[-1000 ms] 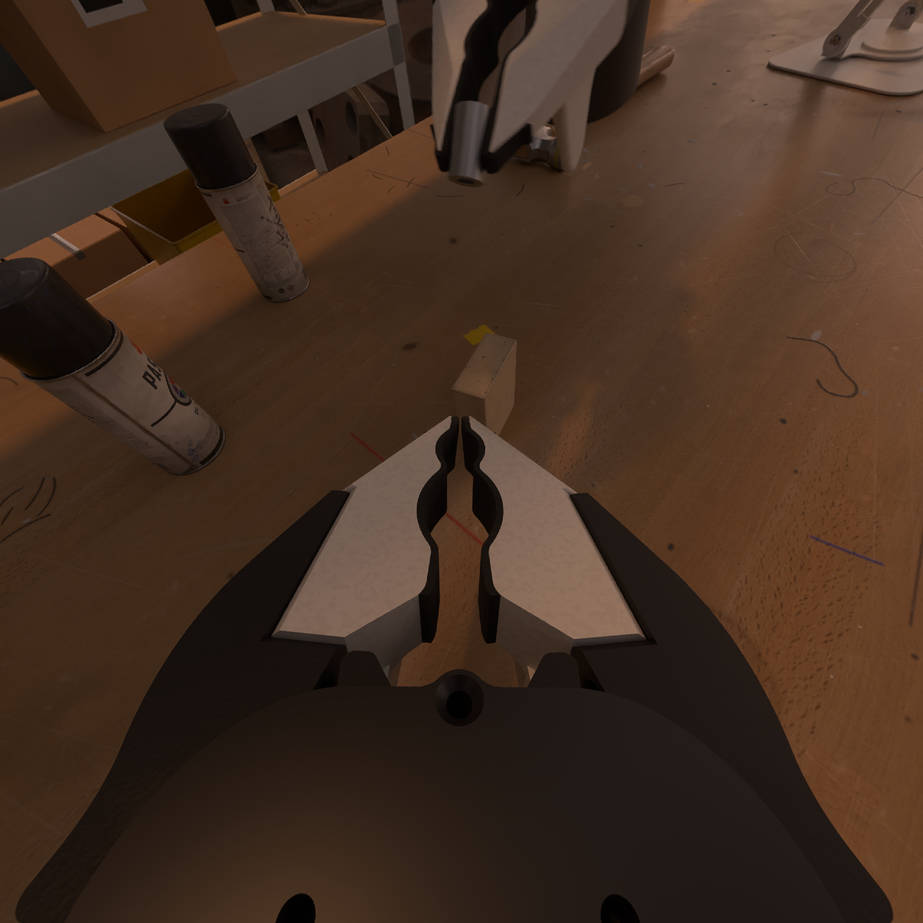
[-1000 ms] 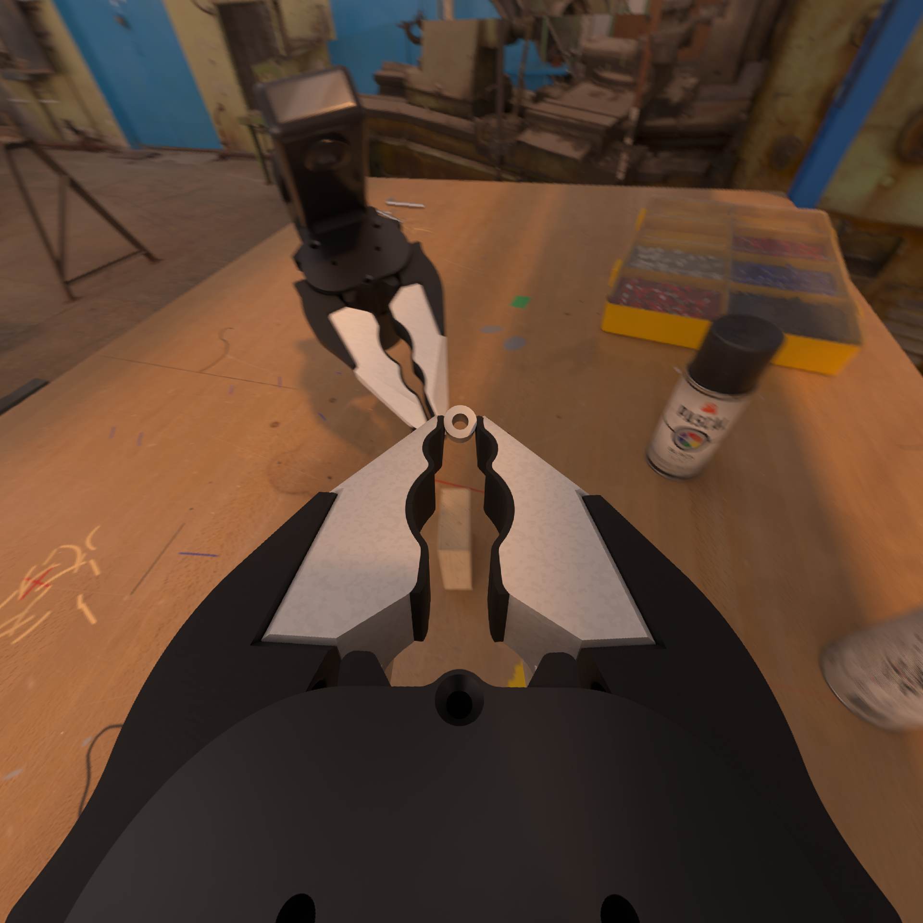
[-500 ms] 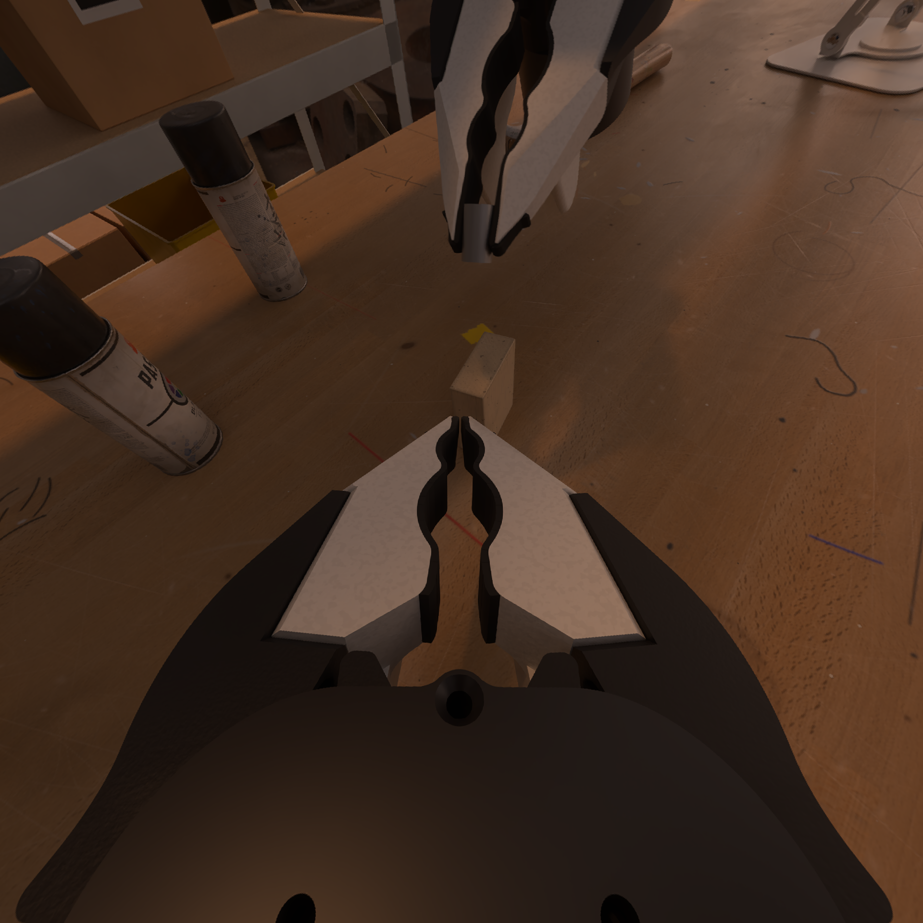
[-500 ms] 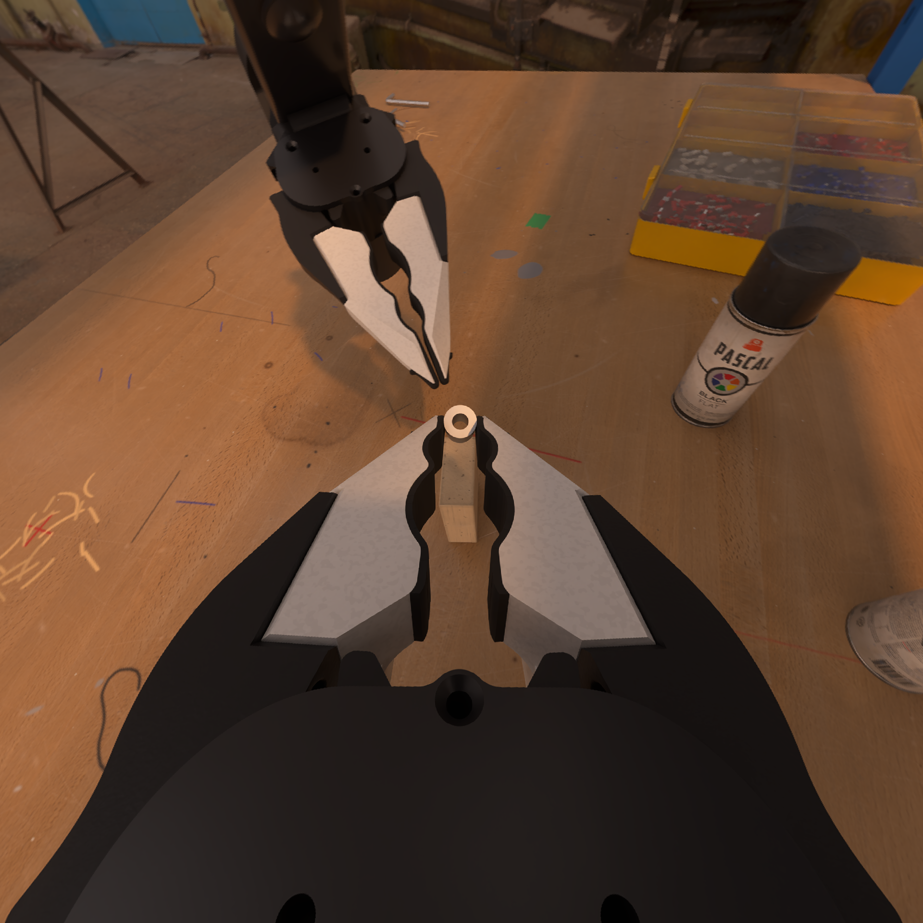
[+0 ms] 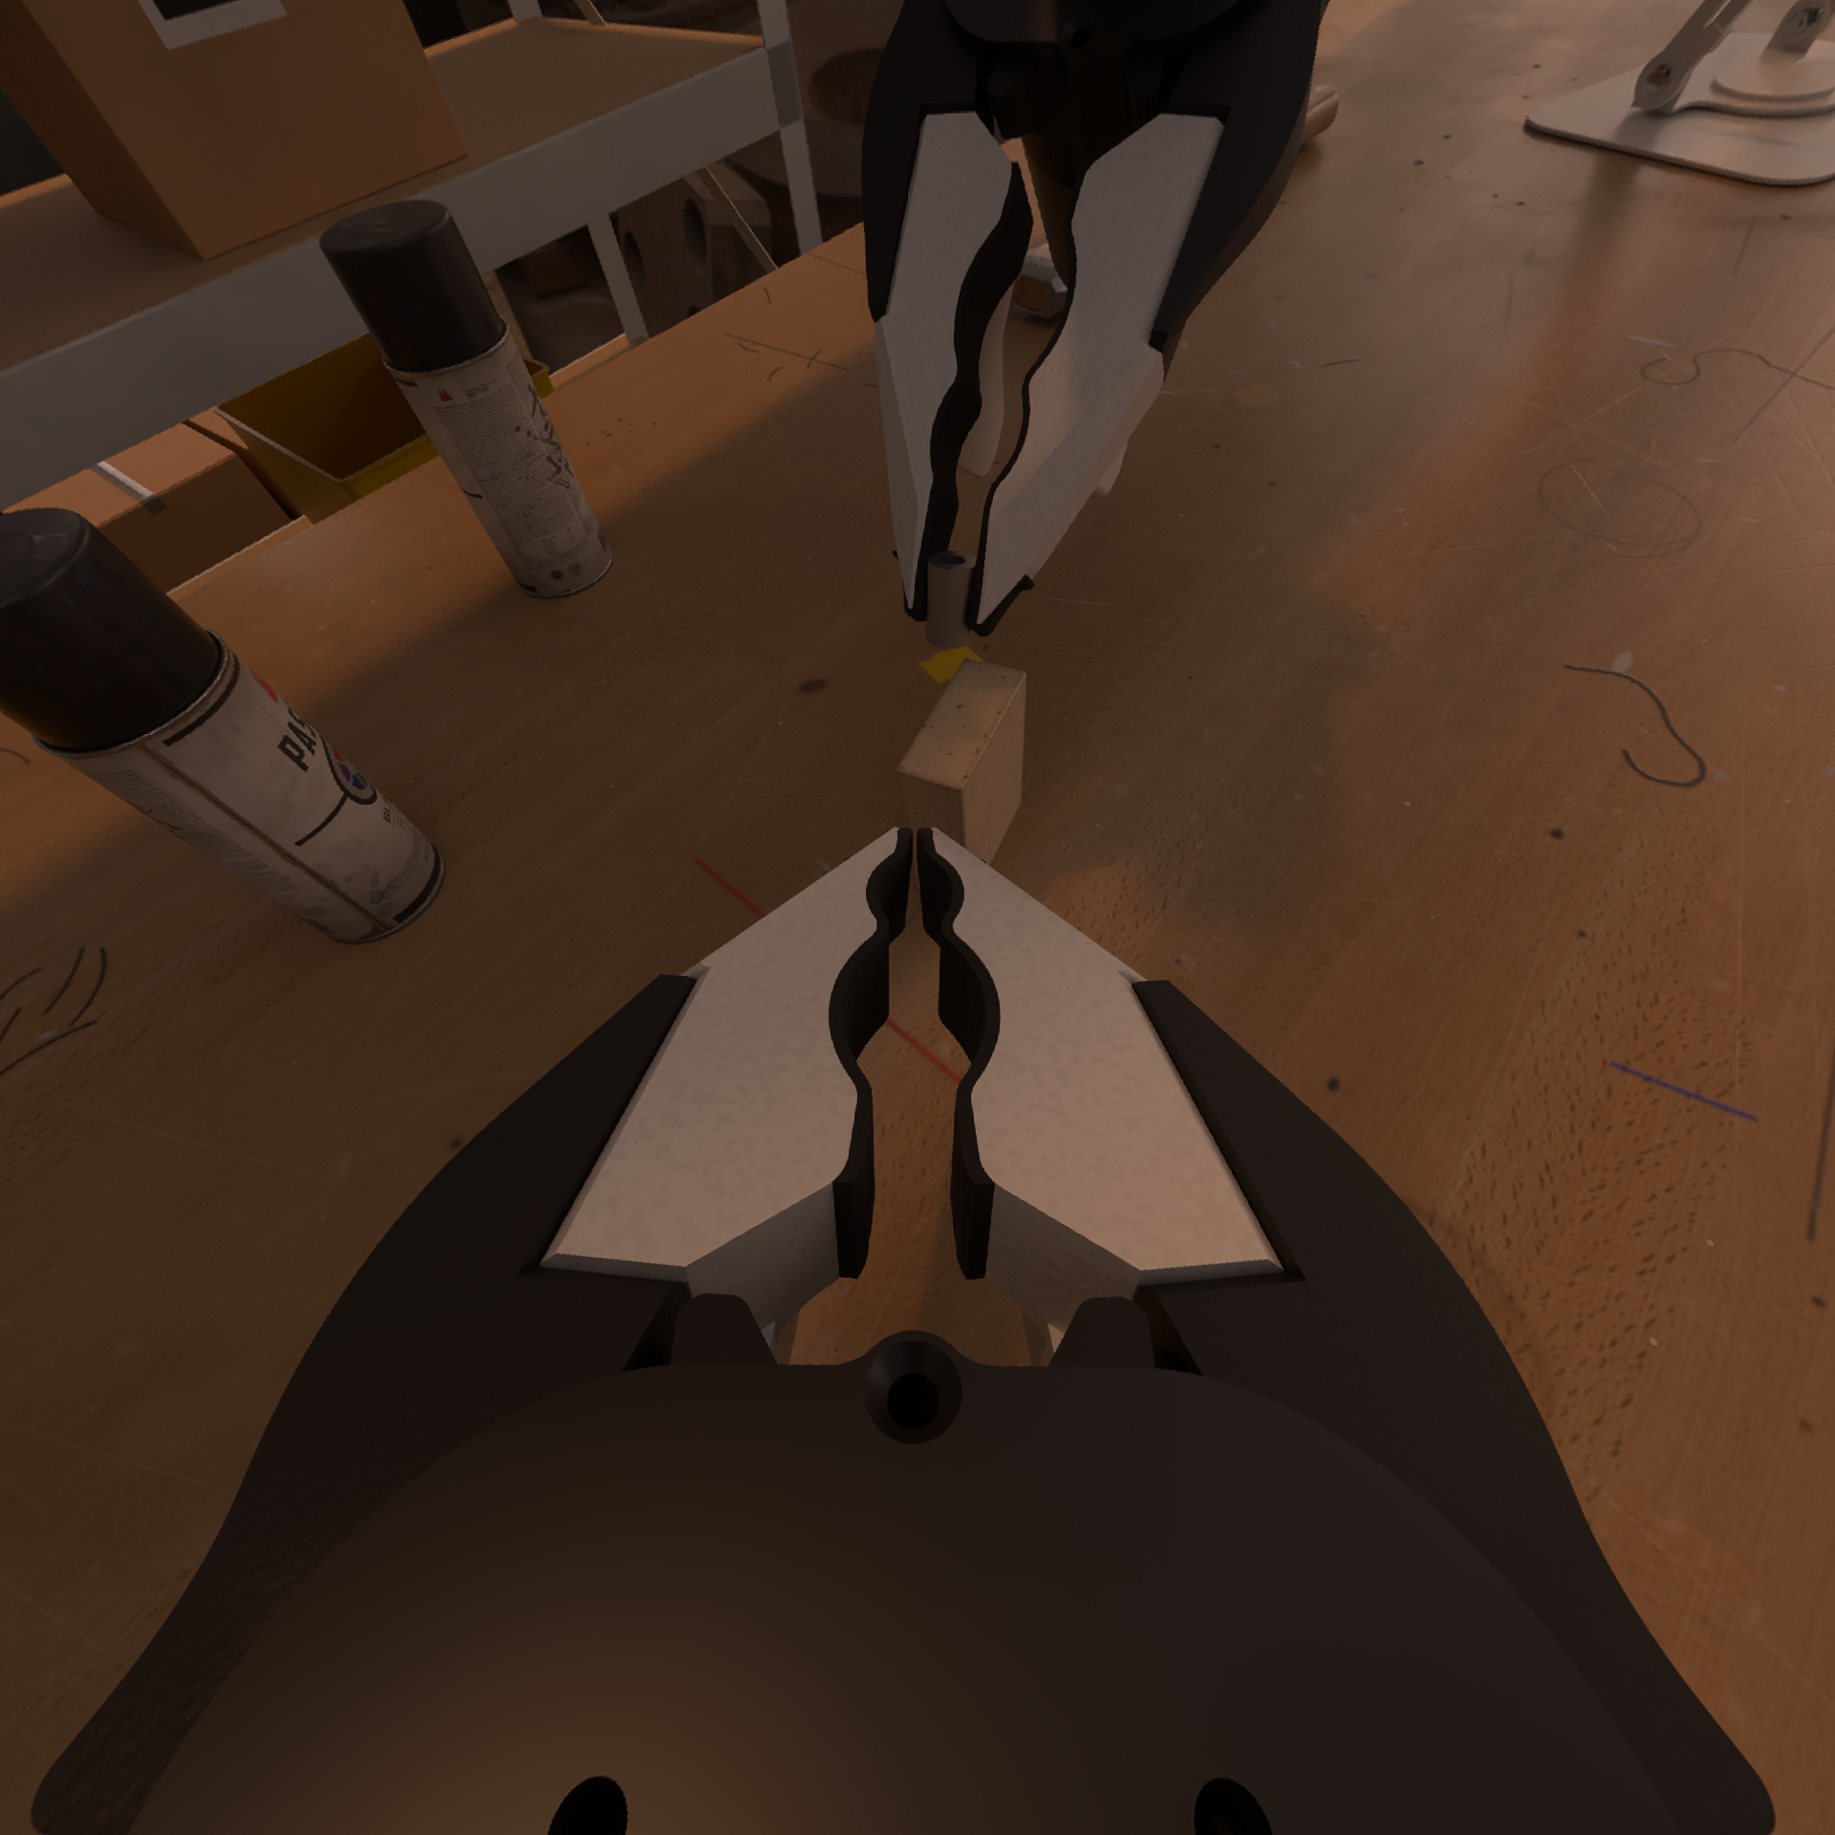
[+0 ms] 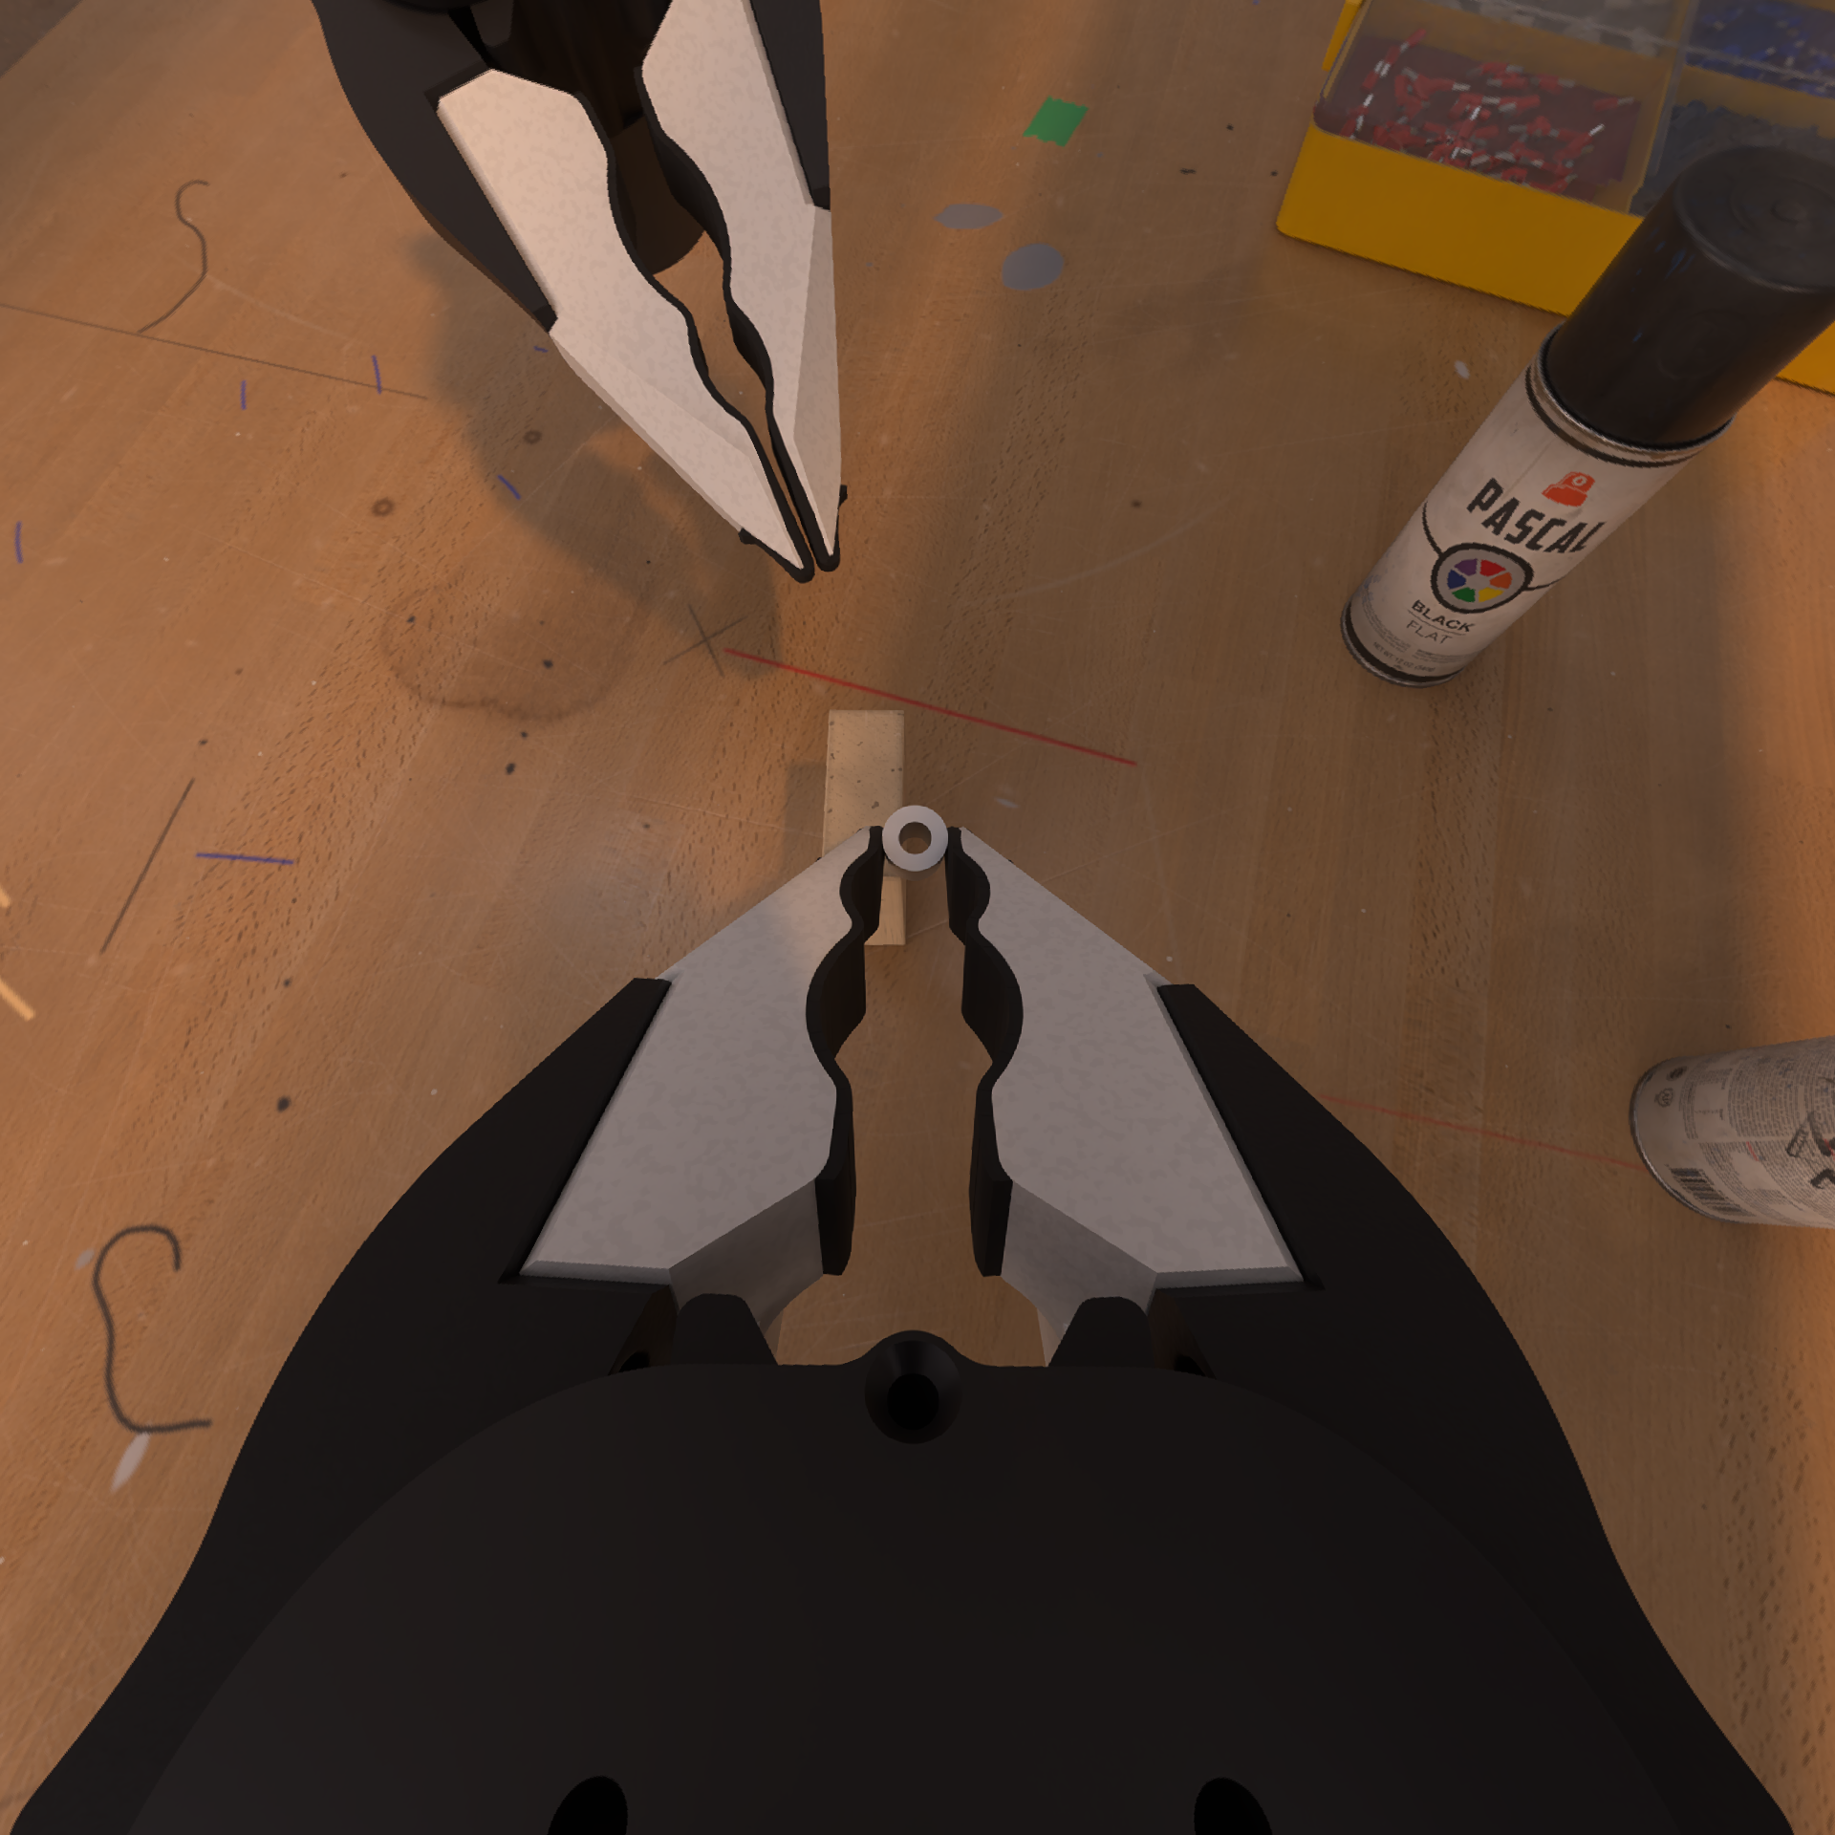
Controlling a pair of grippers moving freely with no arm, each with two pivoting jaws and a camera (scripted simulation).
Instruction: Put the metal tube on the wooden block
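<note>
A small wooden block (image 5: pixel 961 755) stands on edge on the workbench; it also shows in the right wrist view (image 6: pixel 862 775). My right gripper (image 6: pixel 914 839) is shut on a short metal tube (image 6: pixel 914 837), seen end-on between its tips. In the left wrist view that gripper (image 5: pixel 951 611) points down with the tube (image 5: pixel 948 596) held upright just above the far end of the block. My left gripper (image 5: pixel 914 834) is shut and empty, hovering just short of the block's near end; it also shows in the right wrist view (image 6: pixel 816 566).
Two spray cans (image 5: pixel 467 397) (image 5: pixel 218 735) stand at the left, by a shelf (image 5: pixel 397 149) with a cardboard box. In the right wrist view a spray can (image 6: pixel 1549 477), a yellow parts box (image 6: pixel 1470 218) and another can (image 6: pixel 1738 1132) sit on the right. A white stand base (image 5: pixel 1688 119) is far right.
My right gripper has come down and toward the block with the tube, tilting to point steeply down. The left gripper has not moved.
</note>
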